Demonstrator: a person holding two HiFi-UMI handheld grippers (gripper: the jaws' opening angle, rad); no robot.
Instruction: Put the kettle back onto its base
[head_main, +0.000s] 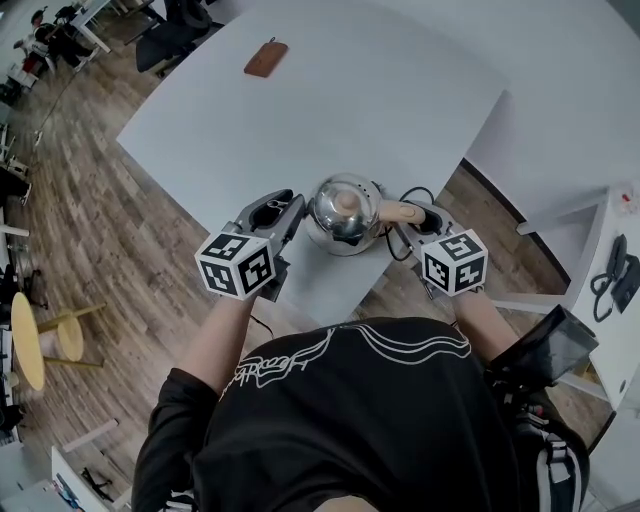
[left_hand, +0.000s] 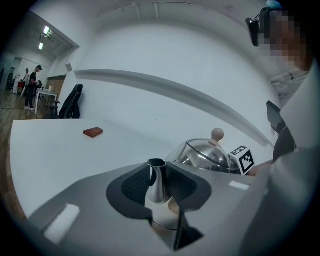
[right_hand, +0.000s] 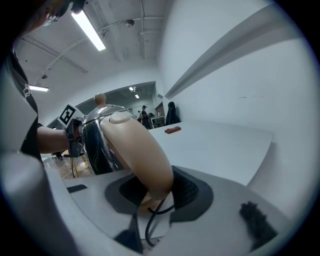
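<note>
Bright, even indoor light fell from ceiling strip lamps (right_hand: 89, 30), leaving only soft shadows. The steel kettle (head_main: 342, 210) threw glare. The 2 gripper views bowed heavily, corners vignetted black, foregrounds blurred.

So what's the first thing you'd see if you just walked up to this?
The shiny steel kettle with a round wooden knob, near the close corner of the white table, jumps out first. The left gripper pinches its spout and the right gripper clamps its beige handle. Far across the table lies a small brown case.
</note>
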